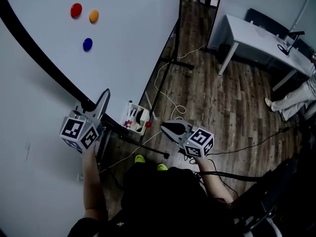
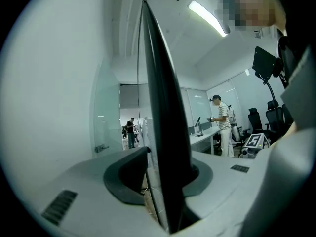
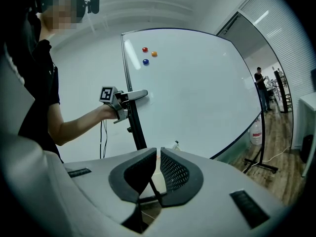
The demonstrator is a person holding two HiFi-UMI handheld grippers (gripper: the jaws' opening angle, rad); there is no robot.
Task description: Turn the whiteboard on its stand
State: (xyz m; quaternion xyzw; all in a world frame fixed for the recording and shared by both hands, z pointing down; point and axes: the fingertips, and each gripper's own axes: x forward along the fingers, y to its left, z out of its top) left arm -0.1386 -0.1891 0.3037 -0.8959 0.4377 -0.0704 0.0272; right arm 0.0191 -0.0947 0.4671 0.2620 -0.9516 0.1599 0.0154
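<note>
The large whiteboard (image 1: pixel 123 33) stands on a black wheeled stand, with red (image 1: pixel 76 10), orange (image 1: pixel 94 16) and blue (image 1: pixel 87 44) magnets on its face. My left gripper (image 1: pixel 104 97) sits at the board's black side frame. In the left gripper view the frame (image 2: pixel 163 107) runs between the jaws and the pads press on it. The right gripper view shows the same grip on the frame from the side (image 3: pixel 140 94). My right gripper (image 1: pixel 165 127) hangs in front of the board's lower edge, apart from it. Its pads (image 3: pixel 170 169) are nearly together with nothing between them.
A small tray of markers (image 1: pixel 136 117) hangs at the board's lower edge. The stand's legs (image 1: pixel 177 63) and loose cables (image 1: pixel 168 98) lie on the wooden floor. A white desk (image 1: pixel 256 36) and a person's legs (image 1: pixel 296 100) are at the right. Another person (image 2: pixel 223 125) stands far off.
</note>
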